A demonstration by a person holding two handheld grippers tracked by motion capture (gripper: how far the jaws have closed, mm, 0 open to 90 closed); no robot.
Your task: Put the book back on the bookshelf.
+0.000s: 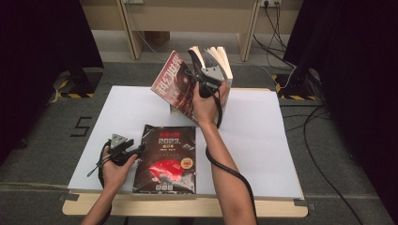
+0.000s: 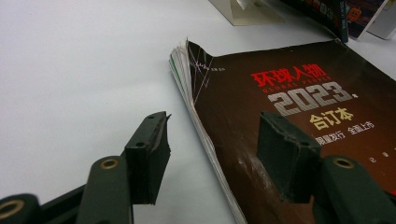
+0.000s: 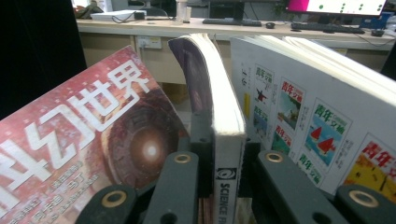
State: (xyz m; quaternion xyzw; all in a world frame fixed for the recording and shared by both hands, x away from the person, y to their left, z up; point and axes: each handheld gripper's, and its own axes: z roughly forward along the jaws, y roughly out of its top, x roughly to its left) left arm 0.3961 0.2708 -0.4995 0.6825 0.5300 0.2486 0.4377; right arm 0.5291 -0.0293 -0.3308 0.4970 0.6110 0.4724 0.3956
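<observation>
"环球人物", "GLOBAL PEOPLE", "2023" and "合订本" stood on the cover of the dark magazine [image 2: 299,116], "SCIENCE F" ran on the spine of the clamped book [image 3: 226,154], "青年文摘" repeated on the white cover [image 3: 317,126], a "5" was marked on the floor [image 1: 82,125]

Magazine [image 1: 165,159] flat on table [image 1: 263,140], near edge; upright books [image 1: 197,79] behind it, toward far edge.

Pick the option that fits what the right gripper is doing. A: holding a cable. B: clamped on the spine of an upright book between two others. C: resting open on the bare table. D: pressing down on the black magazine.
B: the right gripper has its jaws shut on the spine of the upright book, which stands between the red magazine and the white book.
</observation>
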